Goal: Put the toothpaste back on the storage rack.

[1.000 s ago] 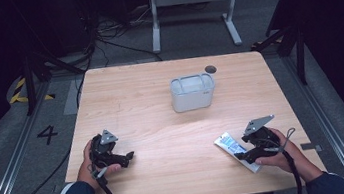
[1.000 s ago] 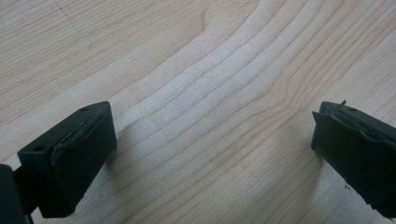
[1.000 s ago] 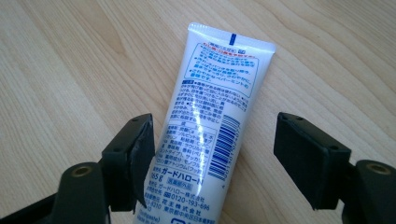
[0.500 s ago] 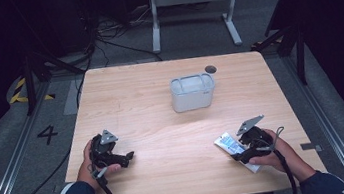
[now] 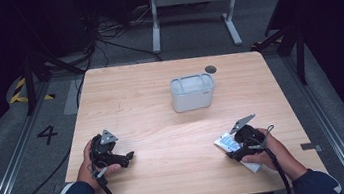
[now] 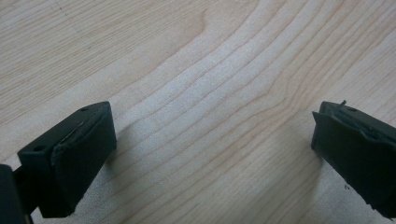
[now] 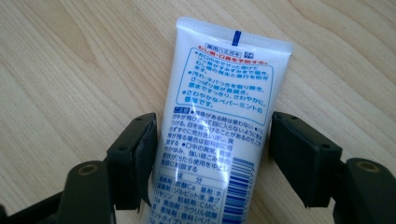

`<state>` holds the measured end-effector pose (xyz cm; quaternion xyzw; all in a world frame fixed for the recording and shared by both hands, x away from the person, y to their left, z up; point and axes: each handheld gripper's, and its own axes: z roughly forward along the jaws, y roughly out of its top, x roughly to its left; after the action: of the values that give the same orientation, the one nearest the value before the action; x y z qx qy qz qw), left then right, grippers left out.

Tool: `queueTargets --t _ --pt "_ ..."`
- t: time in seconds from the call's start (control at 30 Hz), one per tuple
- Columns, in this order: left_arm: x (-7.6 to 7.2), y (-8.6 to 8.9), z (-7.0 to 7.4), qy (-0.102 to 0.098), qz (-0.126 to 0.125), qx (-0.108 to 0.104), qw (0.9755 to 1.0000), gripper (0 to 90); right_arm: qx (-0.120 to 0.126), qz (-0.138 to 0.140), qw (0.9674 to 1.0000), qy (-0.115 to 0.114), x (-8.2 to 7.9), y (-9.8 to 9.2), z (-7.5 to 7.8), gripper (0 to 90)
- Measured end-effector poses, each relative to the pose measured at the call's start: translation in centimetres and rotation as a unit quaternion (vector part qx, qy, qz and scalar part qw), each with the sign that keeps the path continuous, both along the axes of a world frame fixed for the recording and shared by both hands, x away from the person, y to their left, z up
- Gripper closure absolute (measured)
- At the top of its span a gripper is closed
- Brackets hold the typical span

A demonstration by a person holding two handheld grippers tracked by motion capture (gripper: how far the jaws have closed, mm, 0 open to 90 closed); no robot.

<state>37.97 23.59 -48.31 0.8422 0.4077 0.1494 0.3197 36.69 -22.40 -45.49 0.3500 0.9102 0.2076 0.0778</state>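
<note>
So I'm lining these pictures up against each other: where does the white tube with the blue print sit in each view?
High view: the white tube lies near the table's front right corner, under the right tongs.
Right gripper view: the tube fills the centre, lying between the two open jaws, crimped end pointing away.
Left gripper view: not in it.
Shared landmark: the pale wooden tabletop with its grain.

High view overhead, facing forward-down; both gripper views close above the shared table (image 5: 164, 128).
</note>
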Motion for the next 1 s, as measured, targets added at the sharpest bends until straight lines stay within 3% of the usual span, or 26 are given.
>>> queueTargets --t 0.37,0.8,1.0 --pt "0.00 0.00 0.00 0.000 0.000 0.000 1.0000 0.4 -0.006 0.002 1.0000 0.003 0.42 0.20 0.07 35.1" --pt "0.01 0.00 0.00 0.000 0.000 0.000 1.0000 0.4 -0.021 0.035 0.9990 0.016 0.75 0.14 0.49 48.2" --pt "0.00 0.00 0.00 0.000 0.000 0.000 1.0000 0.4 -0.014 0.038 0.9990 0.019 0.82 -0.07 0.55 52.4"
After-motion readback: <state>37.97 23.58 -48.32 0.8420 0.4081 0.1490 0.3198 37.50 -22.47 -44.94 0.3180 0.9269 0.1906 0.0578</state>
